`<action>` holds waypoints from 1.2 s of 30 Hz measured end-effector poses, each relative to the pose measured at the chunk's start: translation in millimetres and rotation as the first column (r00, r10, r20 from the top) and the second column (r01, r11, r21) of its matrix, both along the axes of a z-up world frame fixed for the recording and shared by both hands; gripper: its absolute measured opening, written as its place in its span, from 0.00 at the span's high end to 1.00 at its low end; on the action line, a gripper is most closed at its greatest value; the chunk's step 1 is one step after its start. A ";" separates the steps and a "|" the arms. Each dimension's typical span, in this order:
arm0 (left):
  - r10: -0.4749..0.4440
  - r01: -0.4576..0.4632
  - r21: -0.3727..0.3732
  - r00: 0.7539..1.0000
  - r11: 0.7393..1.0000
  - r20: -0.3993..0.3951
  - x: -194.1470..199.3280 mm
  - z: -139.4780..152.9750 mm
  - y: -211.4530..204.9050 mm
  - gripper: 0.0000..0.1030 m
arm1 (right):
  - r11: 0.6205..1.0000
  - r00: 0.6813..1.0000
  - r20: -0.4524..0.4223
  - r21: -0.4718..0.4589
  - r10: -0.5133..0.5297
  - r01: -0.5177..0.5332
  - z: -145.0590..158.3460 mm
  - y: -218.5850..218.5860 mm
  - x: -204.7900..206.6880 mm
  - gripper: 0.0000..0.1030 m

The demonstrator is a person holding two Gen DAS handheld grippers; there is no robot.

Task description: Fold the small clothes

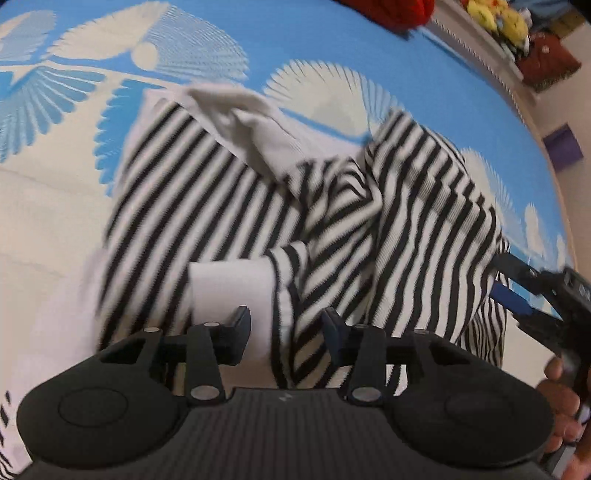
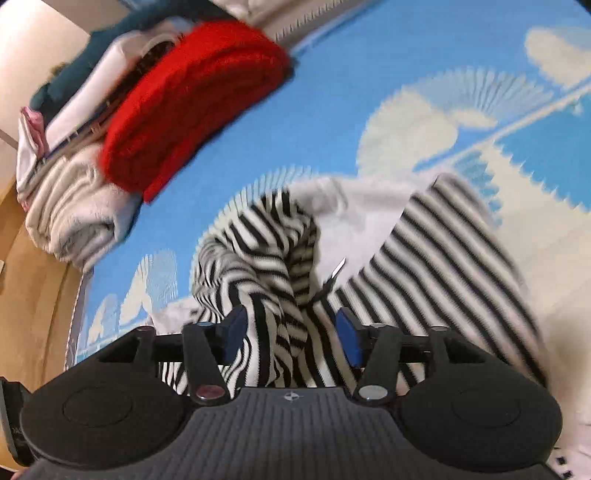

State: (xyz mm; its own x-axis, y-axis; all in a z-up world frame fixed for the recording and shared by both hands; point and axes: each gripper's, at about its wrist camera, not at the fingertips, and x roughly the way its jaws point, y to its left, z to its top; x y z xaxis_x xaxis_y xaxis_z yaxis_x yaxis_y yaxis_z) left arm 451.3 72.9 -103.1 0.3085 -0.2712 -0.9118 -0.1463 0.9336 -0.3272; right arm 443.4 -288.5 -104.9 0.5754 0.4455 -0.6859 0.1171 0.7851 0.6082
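Observation:
A black-and-white striped garment (image 1: 207, 206) with a white collar (image 1: 240, 118) lies crumpled on the blue and white patterned bedspread (image 1: 332, 44). My left gripper (image 1: 286, 326) hovers over its near edge, open, with a white cuff (image 1: 229, 280) and striped cloth lying loose between the fingers. In the right wrist view my right gripper (image 2: 291, 332) stands open around a bunched striped sleeve (image 2: 258, 266), its blue pads clear of the cloth. The right gripper (image 1: 506, 277) also shows at the garment's right edge in the left wrist view, with a person's hand (image 1: 561, 398) behind it.
A stack of folded clothes sits at the bed's far corner: a red knit (image 2: 192, 103) and a white fleece (image 2: 74, 206) under it. Yellow plush toys (image 1: 495, 18) and a purple box (image 1: 563, 147) lie beyond the bed's edge. A wooden surface (image 2: 29, 295) borders the bed.

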 end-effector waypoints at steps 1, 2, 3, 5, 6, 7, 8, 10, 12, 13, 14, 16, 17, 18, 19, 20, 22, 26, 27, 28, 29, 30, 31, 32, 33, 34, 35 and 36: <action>-0.010 0.010 0.003 1.000 1.000 0.001 1.1 -1.3 -3.6 0.54 | 1.000 1.000 -0.019 0.010 0.007 -0.007 -5.7 4.6 2.8 0.43; -0.016 0.016 0.006 1.000 1.000 0.000 1.8 -3.0 -5.5 0.54 | 1.000 0.999 -0.035 0.025 0.011 -0.010 -10.4 8.0 5.9 0.43; -0.017 0.017 0.009 1.000 1.000 -0.002 2.5 -4.9 -7.0 0.54 | 0.999 0.999 -0.046 0.040 0.016 -0.014 -13.7 11.0 9.4 0.43; -0.014 0.014 0.021 1.000 1.000 -0.009 4.1 -8.1 -8.5 0.55 | 0.998 0.998 -0.061 0.063 0.026 -0.023 -18.4 17.9 15.7 0.43; -0.014 0.014 0.026 1.000 1.000 -0.011 4.5 -9.7 -9.0 0.60 | 0.997 0.997 -0.064 0.074 0.032 -0.027 -21.9 19.3 19.1 0.43; -0.019 0.019 0.032 1.000 0.999 -0.009 4.7 -10.7 -9.9 0.65 | 0.996 0.997 -0.064 0.080 0.040 -0.035 -23.4 21.6 20.5 0.49; -0.029 0.029 0.042 1.000 0.999 -0.006 5.6 -10.3 -11.7 0.81 | 0.996 0.997 -0.063 0.073 0.047 -0.042 -23.8 25.6 21.7 0.58; -0.064 0.062 0.069 0.998 0.996 0.014 7.7 -9.0 -15.4 0.99 | 0.998 0.998 -0.051 0.046 0.043 -0.040 -21.7 29.6 23.5 0.91; -0.056 0.053 0.055 0.997 0.997 0.054 10.1 -0.9 -11.6 0.99 | 0.998 0.999 -0.013 0.040 0.043 -0.043 -8.3 29.1 21.2 0.93; -0.038 0.034 0.042 0.994 0.999 0.107 10.2 10.1 -7.0 0.99 | 0.999 0.999 0.018 0.033 0.040 -0.041 2.7 27.4 19.2 0.93; -0.011 0.009 0.010 0.982 1.000 0.189 9.2 26.6 0.1 0.99 | 0.999 0.997 0.063 0.025 0.035 -0.037 17.2 24.9 16.4 0.93; 0.079 -0.042 -0.108 0.928 0.993 0.365 3.3 63.8 19.2 0.99 | 0.999 0.983 0.183 0.018 0.026 -0.029 56.3 18.5 4.2 0.93; 0.119 -0.055 -0.153 0.886 0.987 0.448 -2.6 80.7 28.1 0.99 | 1.000 0.967 0.253 0.008 0.026 -0.029 78.7 15.4 -6.8 0.93; 0.134 -0.060 -0.157 0.839 0.986 0.527 -9.8 95.8 34.9 0.99 | 0.999 0.943 0.330 -0.010 0.041 -0.040 102.0 13.5 -21.2 0.95; 0.127 -0.060 -0.136 0.813 0.989 0.569 -14.9 103.7 39.3 0.99 | 0.997 0.916 0.395 -0.037 0.074 -0.065 119.6 13.5 -35.3 0.95; 0.120 -0.063 -0.117 0.809 0.991 0.576 -17.3 105.3 43.5 0.99 | 0.992 0.886 0.446 -0.081 0.126 -0.100 133.5 15.9 -48.9 0.94; 0.115 -0.070 -0.114 0.881 0.991 0.458 -12.7 89.6 55.2 0.98 | 0.954 0.856 0.425 -0.186 0.295 -0.236 141.1 26.7 -65.8 0.90; 0.049 -0.049 0.012 0.999 0.999 0.014 -7.2 22.6 72.7 0.91 | 0.805 0.820 -0.003 -0.192 0.572 -0.562 80.2 45.3 -63.8 0.90; 0.086 -0.086 0.023 0.996 0.996 0.005 -9.1 19.0 79.6 0.90 | 0.820 0.846 -0.063 -0.220 0.529 -0.529 66.0 40.5 -60.7 0.89; 0.131 -0.131 0.002 0.991 0.991 0.008 -9.4 19.7 87.8 0.88 | 0.845 0.873 -0.097 -0.218 0.479 -0.488 57.5 32.5 -55.4 0.88; 0.166 -0.165 -0.044 0.986 0.985 0.022 -8.9 22.9 95.5 0.77 | 0.886 0.904 -0.110 -0.182 0.412 -0.426 51.6 19.9 -47.8 0.87; 0.201 -0.197 -0.098 0.979 0.975 0.035 -9.5 26.0 101.4 0.62 | 0.919 0.929 -0.101 -0.144 0.355 -0.367 49.1 9.3 -41.7 0.72; 0.225 -0.220 -0.135 0.974 0.966 0.029 -10.3 27.7 103.0 0.57 | 0.948 0.952 -0.083 -0.101 0.295 -0.302 46.1 -2.1 -36.3 0.51; 0.239 -0.235 -0.169 0.971 0.957 0.002 -9.3 25.2 102.2 0.52 | 0.967 0.968 -0.078 -0.072 0.240 -0.246 42.6 -10.3 -29.5 0.44; 0.236 -0.238 -0.199 0.971 0.951 -0.032 -6.6 20.8 98.2 0.52 | 0.979 0.979 -0.081 -0.062 0.187 -0.192 39.0 -15.2 -24.8 0.40; 0.228 -0.236 -0.226 0.972 0.945 -0.060 -3.2 17.0 92.0 0.52 | 0.989 0.987 -0.092 -0.055 0.135 -0.140 33.0 -18.5 -18.6 0.40; 0.219 -0.233 -0.249 0.972 0.940 -0.083 -1.4 12.7 84.9 0.51 | 0.994 0.989 -0.109 -0.043 0.097 -0.102 26.6 -20.2 -13.4 0.40; 0.205 -0.225 -0.261 0.974 0.939 -0.100 2.0 8.3 76.9 0.49 | 0.997 0.989 -0.130 -0.017 0.070 -0.073 17.6 -20.5 -8.4 0.41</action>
